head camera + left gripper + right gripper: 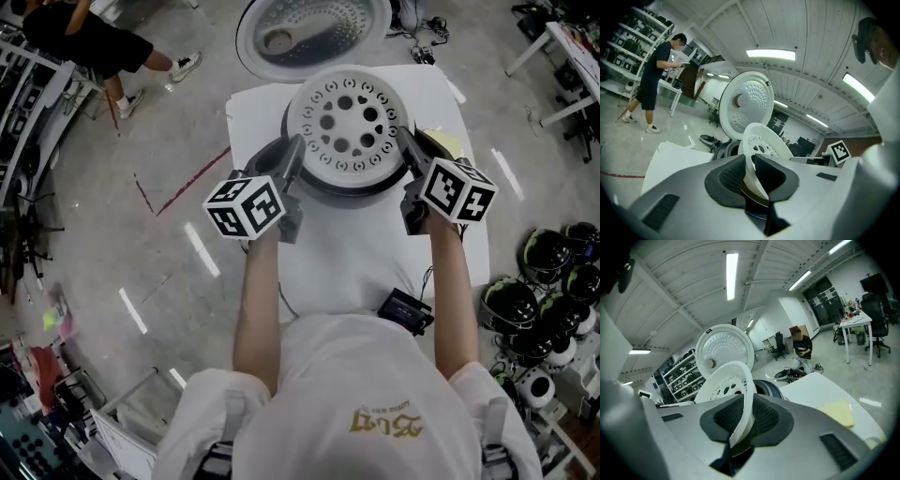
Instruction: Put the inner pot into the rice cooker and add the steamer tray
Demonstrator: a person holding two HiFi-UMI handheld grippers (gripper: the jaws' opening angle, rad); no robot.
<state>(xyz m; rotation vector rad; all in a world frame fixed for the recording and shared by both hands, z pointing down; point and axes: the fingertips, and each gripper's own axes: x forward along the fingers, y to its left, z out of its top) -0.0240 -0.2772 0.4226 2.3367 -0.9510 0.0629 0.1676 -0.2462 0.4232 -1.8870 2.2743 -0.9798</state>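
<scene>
Risk at the table's (356, 253) far edge: the steamer tray (349, 124) over the rice cooker (269, 155) mouth probably cocks and jams if one side lets go first. Left gripper (292, 150) and right gripper (405, 145) clamp opposite rims. Tray flat, holes up; round, no long axis.

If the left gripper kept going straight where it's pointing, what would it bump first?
The white steamer tray. Its rim sits right between the jaws of the left gripper. What lies beyond it is hard to judge.
</scene>
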